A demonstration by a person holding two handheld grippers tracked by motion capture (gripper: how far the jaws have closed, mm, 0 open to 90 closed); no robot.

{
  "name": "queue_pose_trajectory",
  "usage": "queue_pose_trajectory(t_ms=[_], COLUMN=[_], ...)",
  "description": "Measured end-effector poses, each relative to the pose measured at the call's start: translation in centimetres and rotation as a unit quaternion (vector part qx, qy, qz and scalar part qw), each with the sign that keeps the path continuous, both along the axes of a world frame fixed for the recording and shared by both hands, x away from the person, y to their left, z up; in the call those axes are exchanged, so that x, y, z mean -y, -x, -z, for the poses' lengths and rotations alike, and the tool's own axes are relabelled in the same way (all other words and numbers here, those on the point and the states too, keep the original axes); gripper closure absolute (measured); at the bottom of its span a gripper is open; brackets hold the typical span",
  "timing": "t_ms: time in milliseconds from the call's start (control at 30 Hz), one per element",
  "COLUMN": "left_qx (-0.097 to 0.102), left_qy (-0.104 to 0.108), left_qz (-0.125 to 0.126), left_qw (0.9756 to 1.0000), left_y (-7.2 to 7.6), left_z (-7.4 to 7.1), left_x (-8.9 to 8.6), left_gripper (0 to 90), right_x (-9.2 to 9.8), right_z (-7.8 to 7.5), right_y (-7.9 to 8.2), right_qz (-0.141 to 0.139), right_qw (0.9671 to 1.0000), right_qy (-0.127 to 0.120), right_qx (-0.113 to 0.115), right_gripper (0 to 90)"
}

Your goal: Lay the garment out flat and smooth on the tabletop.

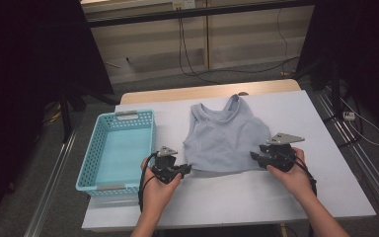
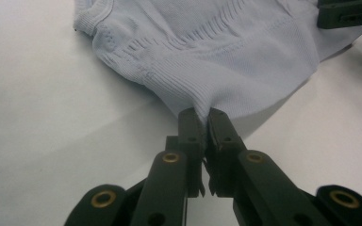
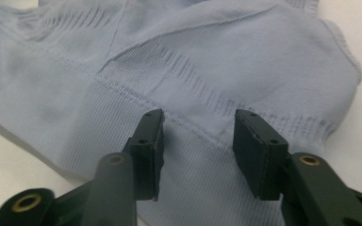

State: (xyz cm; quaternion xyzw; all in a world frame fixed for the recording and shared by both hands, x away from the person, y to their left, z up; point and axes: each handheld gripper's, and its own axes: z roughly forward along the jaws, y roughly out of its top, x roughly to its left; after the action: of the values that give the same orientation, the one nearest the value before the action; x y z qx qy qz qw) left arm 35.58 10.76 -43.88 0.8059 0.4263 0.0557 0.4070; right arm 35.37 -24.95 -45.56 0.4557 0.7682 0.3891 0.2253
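Note:
A pale blue sleeveless knit top (image 1: 224, 136) lies flat on the white table (image 1: 276, 197), neck away from me. My left gripper (image 1: 187, 169) sits at the top's lower left corner. In the left gripper view its jaws (image 2: 206, 115) are shut on a pinch of the ribbed hem (image 2: 193, 89). My right gripper (image 1: 253, 157) is at the lower right corner. In the right gripper view its jaws (image 3: 198, 127) stand apart over the ribbed hem (image 3: 193, 155), with cloth between the pads and no pinch showing. The right gripper's tip (image 2: 344, 14) also shows far off in the left gripper view.
A light blue perforated basket (image 1: 91, 163) stands left of the top, close to my left hand, with nothing in it. The table's front edge runs just below my wrists. Dark stands and cables sit on the floor beyond the table.

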Motion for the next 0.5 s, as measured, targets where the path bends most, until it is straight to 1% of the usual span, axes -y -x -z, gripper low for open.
queue_pose_trajectory(t_ms=[67,133,233,267,300,367,433,500], left_qx=[0.002,0.002,-0.002,-0.001,-0.002,0.000,-0.006,-0.007], left_qy=[0.003,0.003,0.002,0.001,0.000,0.001,-0.001,-0.001], left_qz=[-0.003,-0.005,-0.003,-0.004,-0.002,-0.007,-0.001,-0.003], left_qw=[1.0000,1.0000,1.0000,1.0000,1.0000,1.0000,1.0000,1.0000], left_y=[0.0,0.1,0.1,0.1,0.1,0.2,0.1,0.2], left_z=[0.0,0.0,0.1,0.1,0.1,0.1,0.2,0.2], left_x=[0.0,-0.1,-0.1,-0.1,0.0,0.0,0.0,0.1], left_gripper=[85.8,85.8,85.8,85.8,85.8,85.8,85.8,85.8], right_x=[-0.2,-0.3,-0.4,-0.4,-0.5,-0.5,-0.4,-0.5], right_z=[0.3,0.6,1.1,1.2,1.3,1.3,1.3,1.3], right_y=[-0.2,-0.4,-0.7,-0.7,-0.7,-0.7,-0.8,-0.8], right_qz=[-0.002,-0.002,-0.005,-0.005,-0.003,0.000,-0.001,-0.005], right_qw=[1.0000,0.9999,0.9997,0.9998,0.9998,0.9998,0.9999,0.9998], right_qy=[0.007,0.008,0.008,0.011,0.013,0.014,0.009,0.014], right_qx=[-0.003,-0.011,-0.022,-0.019,-0.014,-0.012,-0.012,-0.011], right_gripper=[58.3,61.7,64.3,66.0,69.2,76.0,82.3,85.7])
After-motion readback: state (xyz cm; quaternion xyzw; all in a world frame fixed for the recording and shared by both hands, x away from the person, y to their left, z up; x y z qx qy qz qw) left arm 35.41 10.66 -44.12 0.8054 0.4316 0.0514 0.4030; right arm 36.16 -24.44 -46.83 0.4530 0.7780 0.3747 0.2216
